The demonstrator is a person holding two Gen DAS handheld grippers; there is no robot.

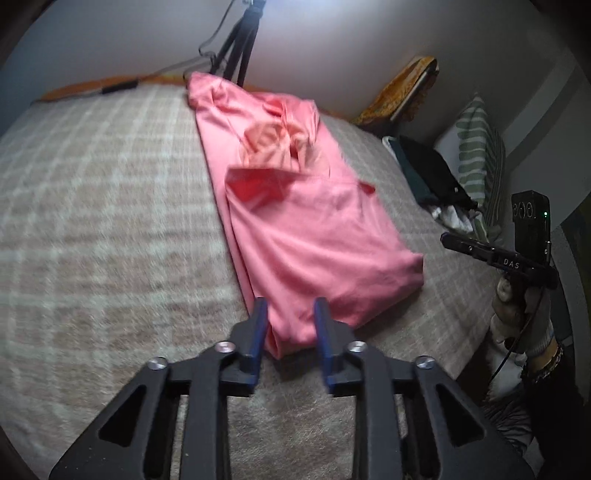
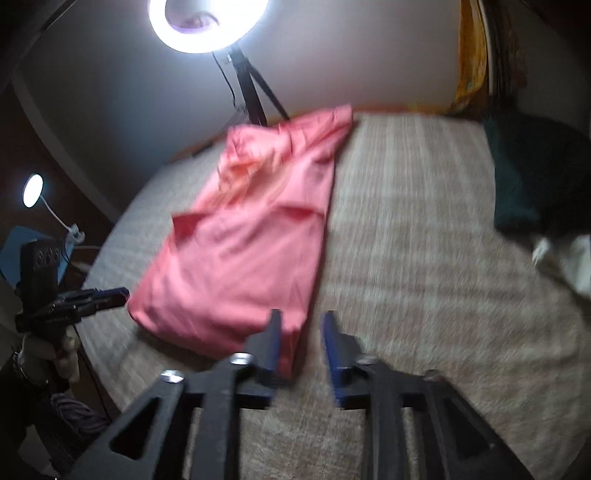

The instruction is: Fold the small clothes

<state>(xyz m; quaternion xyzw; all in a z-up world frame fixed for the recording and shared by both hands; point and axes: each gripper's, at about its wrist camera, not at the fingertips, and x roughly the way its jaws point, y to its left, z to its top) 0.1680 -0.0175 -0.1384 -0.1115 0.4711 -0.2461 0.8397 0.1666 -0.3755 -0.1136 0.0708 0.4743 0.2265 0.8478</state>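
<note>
While the pink garment (image 1: 295, 221) is laid folded in a long strip across the middle of the frame on the checked bedspread (image 1: 92, 221), its near corner is seen between the spread blue fingers of the left gripper (image 1: 290, 325) at the bottom, and nothing is gripped. In the right wrist view, the right gripper (image 2: 301, 336) is held at the bottom with its fingers apart too, over the cloth's near corner. A lit ring light (image 2: 207, 22) on a tripod is seen at the top, and dark clothes (image 2: 532, 166) are piled at the right.
</note>
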